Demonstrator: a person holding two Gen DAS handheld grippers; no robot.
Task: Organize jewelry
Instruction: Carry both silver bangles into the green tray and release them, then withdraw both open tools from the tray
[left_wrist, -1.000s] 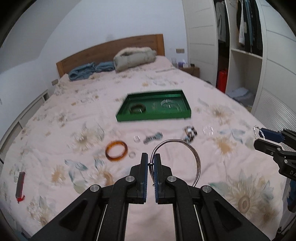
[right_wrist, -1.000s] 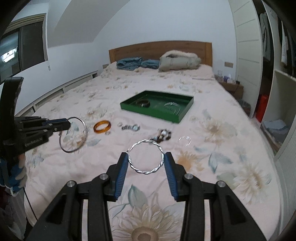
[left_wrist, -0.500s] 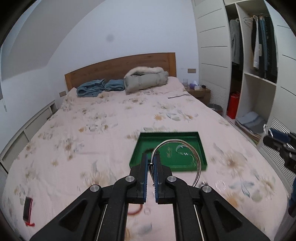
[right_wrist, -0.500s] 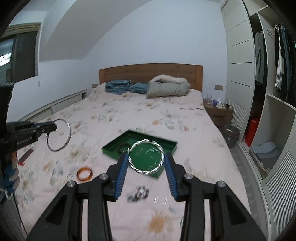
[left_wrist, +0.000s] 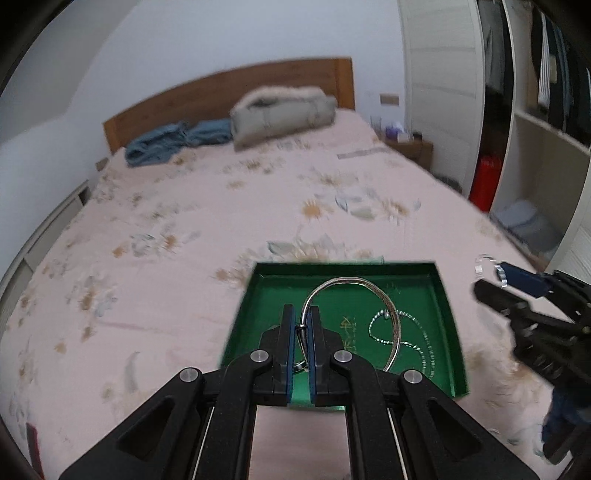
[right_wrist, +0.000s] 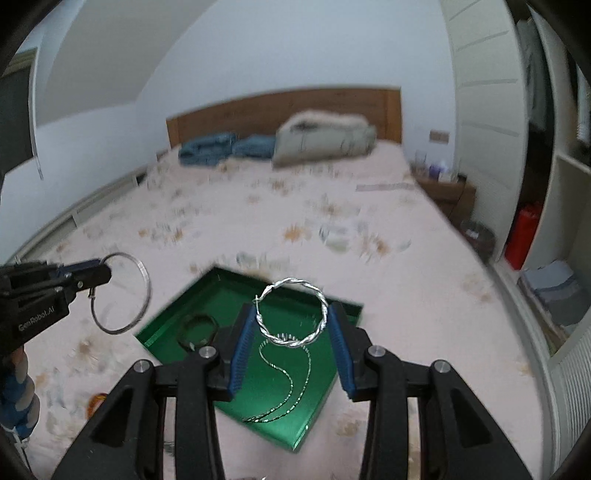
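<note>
The bed (left_wrist: 192, 258) fills most of both views, covered in a pale pink spread with a faded flower print, and a wooden headboard (right_wrist: 280, 110) stands at its far end. Against the headboard lie a grey-beige folded coat (right_wrist: 325, 138) and, beside it, a heap of blue clothing (right_wrist: 218, 147). An open wardrobe (left_wrist: 535, 110) runs along the side of the room, with a red container (right_wrist: 522, 234) on the floor at its foot.

On the bed sits a green tray (left_wrist: 448, 332), shallow and rectangular. Inside it lie a thin silver chain (right_wrist: 291, 384) in loose curves and a dark bangle (right_wrist: 197, 328) near 1 corner. An amber bangle (right_wrist: 96, 400) lies on the spread outside the tray, partly hidden by the right tool's frame.

The left tool (left_wrist: 300, 325) is clenched on a plain silver hoop (left_wrist: 373, 288), pinching the wire at its clasp; the hoop hangs over the tray. The right tool (right_wrist: 291, 325) hovers above the tray too, its 2 blue pads pressed against opposite sides of a twisted silver hoop (right_wrist: 314, 334), which it holds upright between them.

Both views are blurred.
</note>
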